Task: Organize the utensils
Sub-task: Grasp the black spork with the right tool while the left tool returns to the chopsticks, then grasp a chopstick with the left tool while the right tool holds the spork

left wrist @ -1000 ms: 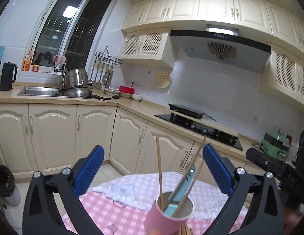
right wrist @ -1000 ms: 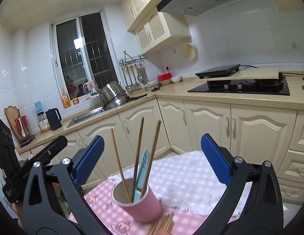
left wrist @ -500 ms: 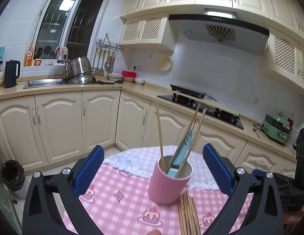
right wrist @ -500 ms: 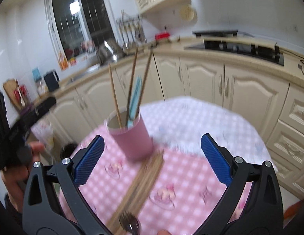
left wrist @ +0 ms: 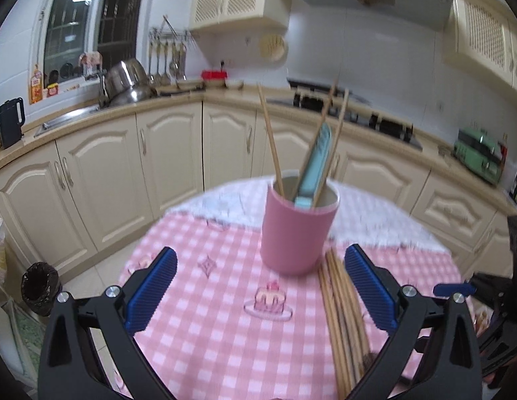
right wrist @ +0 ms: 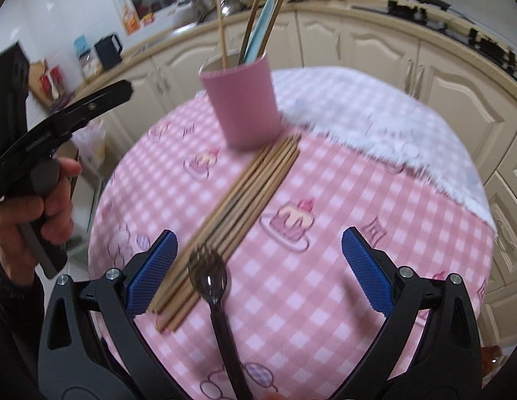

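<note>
Both grippers hang over the round table, jaws spread wide, nothing between the blue pads on either one. Left gripper sits low over the pink checked tablecloth, its fingers well apart on either side of the pink cup, not touching it. Right gripper likewise released, tilted down at the cloth from the other side.

Pink cup stands upright near the far part of the cloth, close to where the pink check meets a white fluffy strip. Inside the cup: three wooden chopsticks leaning outward, plus a pale blue flat utensil propped against the rim.

Bundle of loose chopsticks lies flat on the cloth, tips reaching just beside the cup's base, running diagonally toward the right gripper's left finger. Same bundle seen from the left wrist view just inside that gripper's right finger.

Dark plastic fork lies on the cloth between the right gripper's fingers, tines resting at the near end of the chopstick bundle, handle running back out of view.

Person's hand grips the handle of the left gripper at the table's edge; dark sleeve below it.

Background: cream kitchen cabinets, steel pot by the sink, black kettle.
</note>
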`<state>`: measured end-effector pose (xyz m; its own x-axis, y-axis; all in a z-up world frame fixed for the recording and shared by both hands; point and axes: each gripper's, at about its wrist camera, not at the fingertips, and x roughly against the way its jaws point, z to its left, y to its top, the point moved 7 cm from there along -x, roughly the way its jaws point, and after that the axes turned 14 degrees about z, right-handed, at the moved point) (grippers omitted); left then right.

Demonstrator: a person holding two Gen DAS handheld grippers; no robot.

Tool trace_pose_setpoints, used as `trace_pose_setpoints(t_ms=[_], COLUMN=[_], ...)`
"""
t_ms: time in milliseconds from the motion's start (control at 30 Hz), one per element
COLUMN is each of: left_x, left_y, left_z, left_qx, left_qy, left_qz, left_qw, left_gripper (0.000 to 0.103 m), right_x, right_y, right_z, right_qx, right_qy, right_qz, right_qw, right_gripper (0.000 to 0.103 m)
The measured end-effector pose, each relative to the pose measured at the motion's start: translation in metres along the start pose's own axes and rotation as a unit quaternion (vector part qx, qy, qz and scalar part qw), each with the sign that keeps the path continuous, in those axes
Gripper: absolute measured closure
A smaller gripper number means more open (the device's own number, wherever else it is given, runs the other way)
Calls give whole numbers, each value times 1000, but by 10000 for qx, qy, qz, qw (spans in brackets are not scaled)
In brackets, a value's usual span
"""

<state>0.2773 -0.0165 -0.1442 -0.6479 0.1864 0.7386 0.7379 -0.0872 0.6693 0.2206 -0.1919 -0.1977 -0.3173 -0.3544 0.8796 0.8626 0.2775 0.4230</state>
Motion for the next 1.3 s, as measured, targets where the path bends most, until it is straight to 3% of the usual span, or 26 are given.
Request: trace_pose_setpoints(t_ms=[200, 367, 500, 667, 733, 967, 1300], left_x=[-26, -39, -43, -52, -57, -77, -104], left_y=[-26, -41, -47, -54, -55, -60, -66], left_z=[-7, -10, -16, -20, -21, -31, -42], left_qx=[-231, -292, -417, -525, -547, -783, -880], left_qy=[37, -5, 51, 128, 157, 224, 197], left_qz=[583, 870, 986, 1187, 1271, 1633, 2033], left_qw=[9980, 9958, 9942, 9915, 9903, 9832, 9750], left_gripper=[5, 5, 5, 5, 5, 5, 5], right_x=[-20, -31, -34, -41, -40, -38, -40], right_y=[-17, -27, -31, -34, -30, -14, -7], right_z=[18, 22, 27, 26, 21, 1, -6], right_qx=[601, 909, 1096, 1271, 1143, 667, 499], right_qy=[25, -105, -113, -409, -400, -396, -251], right_qz=[511, 838, 954, 1037, 998, 778, 675], right_qw=[9969, 9923, 9893, 9856, 9876, 9939, 9962], right_gripper=[6, 27, 35, 70, 80, 82, 81])
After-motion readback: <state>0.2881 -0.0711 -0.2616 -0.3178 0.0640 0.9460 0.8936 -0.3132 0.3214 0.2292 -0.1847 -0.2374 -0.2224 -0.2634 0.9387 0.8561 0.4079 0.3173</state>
